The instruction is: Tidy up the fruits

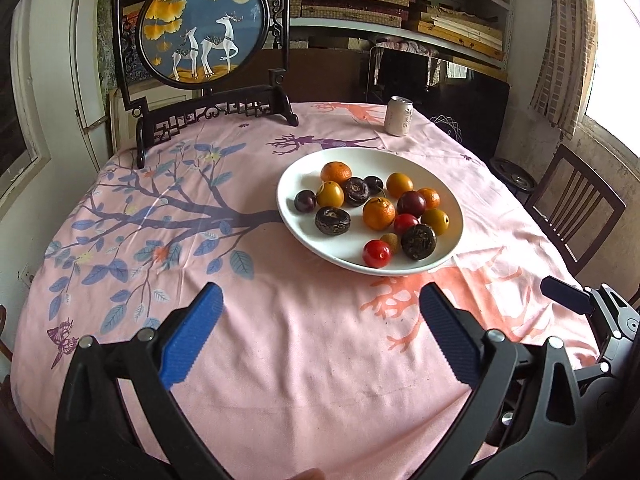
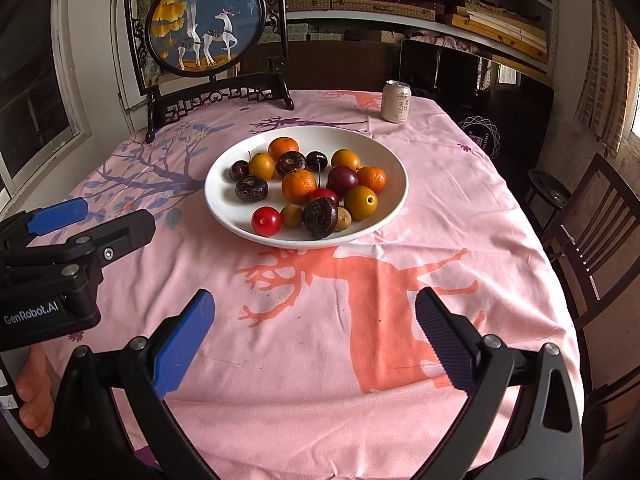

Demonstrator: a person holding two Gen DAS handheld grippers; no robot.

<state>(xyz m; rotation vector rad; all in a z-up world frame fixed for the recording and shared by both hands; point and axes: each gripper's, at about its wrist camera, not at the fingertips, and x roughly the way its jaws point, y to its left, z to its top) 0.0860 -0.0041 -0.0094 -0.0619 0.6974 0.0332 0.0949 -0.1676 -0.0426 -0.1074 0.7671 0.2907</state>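
Blue pads of my left gripper sit closest to the lens, spread wide with nothing between them but pink cloth, and my right gripper is the same: fully parted, empty, hovering low over the near edge of the tabletop. I judge both are kept back and open so either can go straight in for a small round fruit without knocking its neighbours. From the left wrist view, the white plate lies at about 1 o'clock; from the right wrist it sits nearly at 12 o'clock, so the right side has the straighter reach. All the fruits I can see are on that plate, none loose on the cloth: orange mandarins, yellow ones, dark plums and cherries, red tomato-like ones, brown wrinkled ones, mixed together, not grouped by kind. That fits either fruits gathered onto the plate as the goal, or a heap waiting to be sorted; I cannot tell which. A drink can stands beyond the plate at 1 o'clock, and a framed deer screen at 11 o'clock, both well apart from the fruit.
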